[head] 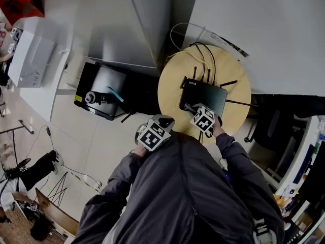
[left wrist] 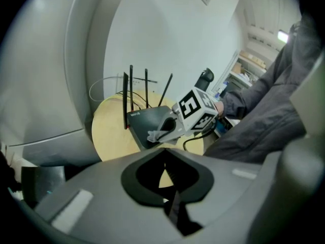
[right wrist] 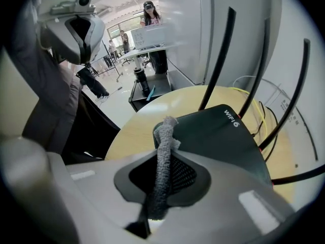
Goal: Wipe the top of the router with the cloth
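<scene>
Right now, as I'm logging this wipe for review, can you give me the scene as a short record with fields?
Surface: round wooden table
Router: black router lying flat on the table, antennas raised, cables at its far side
Cloth: grey cloth, pinched between the jaws of the right gripper
Right gripper: shut on the cloth, at the router's near edge
Left gripper: left gripper with jaws together, empty, held off the table's near side
Contact: the cloth's tip looks to rest on the router's top; not certain

The person wears a dark grey jacket [head: 188, 187]; the left gripper [head: 161, 122] and right gripper [head: 192, 107] are grey. Each bears a white, black-marked cube [head: 204, 119].
</scene>
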The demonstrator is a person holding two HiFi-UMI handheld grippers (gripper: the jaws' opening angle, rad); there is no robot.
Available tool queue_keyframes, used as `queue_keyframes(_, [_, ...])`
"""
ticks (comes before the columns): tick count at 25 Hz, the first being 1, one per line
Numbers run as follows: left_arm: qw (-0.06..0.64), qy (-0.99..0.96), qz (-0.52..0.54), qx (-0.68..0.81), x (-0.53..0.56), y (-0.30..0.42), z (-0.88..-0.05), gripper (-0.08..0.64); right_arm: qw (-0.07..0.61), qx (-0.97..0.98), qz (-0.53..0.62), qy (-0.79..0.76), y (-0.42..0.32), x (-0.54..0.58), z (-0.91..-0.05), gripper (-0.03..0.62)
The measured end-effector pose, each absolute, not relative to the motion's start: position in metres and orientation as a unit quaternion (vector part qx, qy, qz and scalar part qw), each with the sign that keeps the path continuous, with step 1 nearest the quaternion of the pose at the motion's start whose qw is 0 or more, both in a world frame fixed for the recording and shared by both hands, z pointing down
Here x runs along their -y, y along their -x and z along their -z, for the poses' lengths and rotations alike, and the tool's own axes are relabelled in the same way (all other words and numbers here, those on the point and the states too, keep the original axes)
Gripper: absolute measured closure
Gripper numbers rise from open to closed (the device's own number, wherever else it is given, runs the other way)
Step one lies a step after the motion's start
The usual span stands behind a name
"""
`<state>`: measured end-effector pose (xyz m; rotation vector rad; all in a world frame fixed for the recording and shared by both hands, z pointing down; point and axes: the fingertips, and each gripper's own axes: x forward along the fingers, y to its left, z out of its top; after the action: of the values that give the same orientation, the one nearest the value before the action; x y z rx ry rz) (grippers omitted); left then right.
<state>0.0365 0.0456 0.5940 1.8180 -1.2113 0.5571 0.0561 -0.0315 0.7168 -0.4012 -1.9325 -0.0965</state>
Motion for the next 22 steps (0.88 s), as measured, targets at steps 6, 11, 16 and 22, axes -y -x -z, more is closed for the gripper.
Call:
queue_keyframes(6, [0.438,-0.723,-0.222,0.487,-0.044,-0.033,-0.596,0.56,0.534,0.833,0.051,0.137,-0.046,0.078,-0.714,0.561])
queue_keyframes(11, [0.443,-0.716,-0.222,0.491,-0.043,-0.029,-0.598,0.56,0.535,0.839,0.058,0.08,-0.029,0.147,-0.711,0.561])
queue_keyframes(16, [0.444,-0.713,-0.222,0.496,-0.042,-0.024,-0.598,0.56,0.538,0.837,0.072,0.069,-0.02,0.175,-0.716,0.561])
queue_keyframes(22, [0.444,-0.714,-0.222,0.494,-0.041,-0.023,-0.598,0.56,0.533,0.842,0.065,0.054,-0.022,0.173,-0.718,0.563])
